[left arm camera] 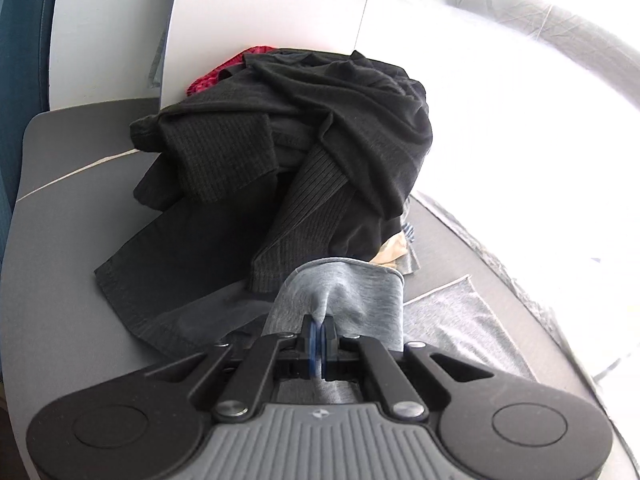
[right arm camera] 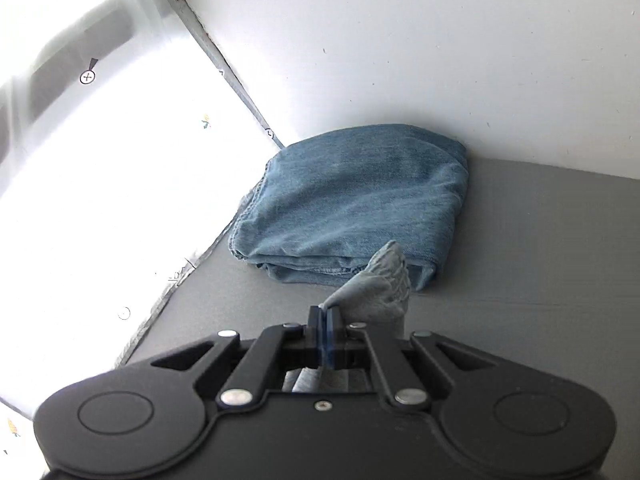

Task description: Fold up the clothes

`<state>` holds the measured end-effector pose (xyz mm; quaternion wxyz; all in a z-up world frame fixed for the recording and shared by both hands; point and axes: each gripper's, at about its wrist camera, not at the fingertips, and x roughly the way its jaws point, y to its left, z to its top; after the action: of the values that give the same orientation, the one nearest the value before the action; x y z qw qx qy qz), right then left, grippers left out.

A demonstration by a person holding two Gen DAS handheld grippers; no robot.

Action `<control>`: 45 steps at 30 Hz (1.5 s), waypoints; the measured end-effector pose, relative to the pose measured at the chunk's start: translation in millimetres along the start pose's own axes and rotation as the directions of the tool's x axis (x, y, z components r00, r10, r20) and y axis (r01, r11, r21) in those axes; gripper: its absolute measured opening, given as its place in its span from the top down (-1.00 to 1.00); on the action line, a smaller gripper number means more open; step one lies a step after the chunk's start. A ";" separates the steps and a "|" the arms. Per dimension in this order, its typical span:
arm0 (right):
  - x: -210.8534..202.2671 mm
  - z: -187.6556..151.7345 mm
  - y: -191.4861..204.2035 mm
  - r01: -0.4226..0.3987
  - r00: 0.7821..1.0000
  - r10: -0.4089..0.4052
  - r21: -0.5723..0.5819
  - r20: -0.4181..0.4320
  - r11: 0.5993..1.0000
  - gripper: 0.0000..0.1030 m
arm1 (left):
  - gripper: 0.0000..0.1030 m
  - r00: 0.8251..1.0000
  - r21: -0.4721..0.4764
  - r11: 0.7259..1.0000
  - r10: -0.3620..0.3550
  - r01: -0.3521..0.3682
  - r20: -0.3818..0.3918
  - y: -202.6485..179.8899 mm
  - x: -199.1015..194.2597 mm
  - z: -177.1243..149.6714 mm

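Note:
My left gripper is shut on a fold of a light grey garment, which bunches up just past the fingertips and trails down to the grey table at the right. Behind it lies a heap of black clothes with something red at its back. In the right wrist view my right gripper is shut on a bunched corner of the same kind of light grey garment, lifted off the table. A folded blue denim piece lies behind it against the wall.
A white wall backs the table on both sides. A bright window area washes out the right of the left wrist view and the window the left of the right wrist view. A beige and striped item peeks from under the black heap.

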<state>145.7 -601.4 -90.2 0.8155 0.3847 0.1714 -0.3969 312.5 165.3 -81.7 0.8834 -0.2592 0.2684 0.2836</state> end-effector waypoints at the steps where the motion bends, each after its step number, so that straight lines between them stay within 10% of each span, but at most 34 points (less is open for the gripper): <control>1: -11.6 8.3 6.2 -0.037 0.999 0.037 0.008 0.035 0.999 0.96 | 0.97 0.999 -0.005 1.000 -0.028 0.028 0.024 -6.1 -8.1 8.7; 6: -61.1 27.2 4.5 -0.084 0.986 0.085 -0.015 0.143 0.996 0.96 | 0.98 0.987 -0.025 0.992 -0.124 0.127 0.106 -12.1 -44.6 41.0; 14: -55.7 -19.4 -64.5 0.109 0.994 -0.109 -0.057 -0.001 0.992 0.96 | 0.97 0.997 0.084 0.996 0.038 -0.032 -0.067 50.6 -32.8 -12.5; 24: -41.4 -76.5 -116.0 0.263 0.944 -0.287 -0.154 -0.163 0.953 0.86 | 0.82 0.925 0.260 0.954 0.230 -0.152 -0.303 120.0 17.1 -83.9; 27: -43.1 -81.9 -105.0 0.285 0.931 -0.327 -0.238 -0.164 0.929 0.47 | 0.68 0.919 0.332 0.931 0.257 -0.152 -0.298 119.8 16.7 -85.9; 35: -67.3 -97.8 -57.0 0.263 0.948 -0.310 -0.377 -0.069 0.888 0.08 | 0.05 0.953 0.330 0.937 0.195 -0.111 -0.232 104.8 -14.2 -65.2; 45: -80.2 -139.3 17.6 0.124 0.984 -0.167 -0.424 -0.066 0.897 -0.42 | 0.02 0.977 0.370 0.929 0.101 -0.026 -0.185 97.4 -8.7 -27.6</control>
<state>112.8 -446.8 -124.5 0.8372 0.2069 0.3217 -0.3909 235.1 214.0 -126.0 0.8747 -0.1087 0.4127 0.2297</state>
